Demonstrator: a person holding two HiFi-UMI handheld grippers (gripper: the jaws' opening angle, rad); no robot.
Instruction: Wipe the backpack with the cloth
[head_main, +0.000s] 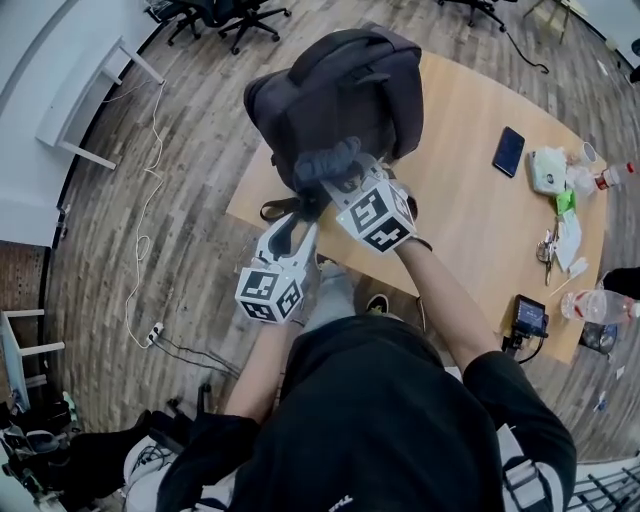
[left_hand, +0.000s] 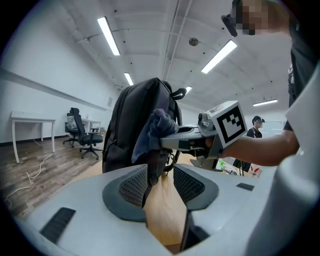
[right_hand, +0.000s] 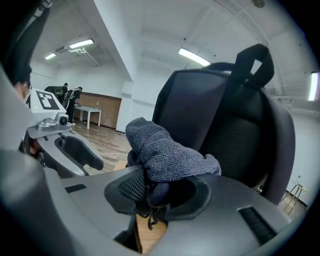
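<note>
A: Right, biggest first. Where does everything sit?

B: Wooden table (head_main: 470, 240), centre-right of the head view. Backpack (head_main: 340, 100) stands upright at the table's left end, upper centre of frame. It is dark grey, with a carry handle on top. Small clutter lies along the table's right edge, well apart from the bag.

A: Grippers?

B: Right gripper (right_hand: 157, 187) is clamped on a bunched dark grey cloth (right_hand: 165, 155). The wad bulges up out of narrow jaws. Head view puts it mid-frame, at the bag's near face, low down. Left gripper (left_hand: 160, 182) sits just below and left of it, jaws wide apart, pinching nothing. A dark strap (left_hand: 151, 172) hangs from the bag beside its left pad. Bare wood shows through the rest of the gap.

A: So which step?

B: My reading: wiping is under way, cloth on the near panel. From the left gripper view the cloth looks to be touching the bag, though I can't vouch for pressure. How much of the bag is already done, I can't tell.

A: Next move?

B: Probably a stroke across or down that panel. It calls for a firm grip so the cloth doesn't slip out, and a modest push. The bag stands free near the table edge, so a hard shove could tip it away. The open gripper could steady it by the strap or base.
</note>
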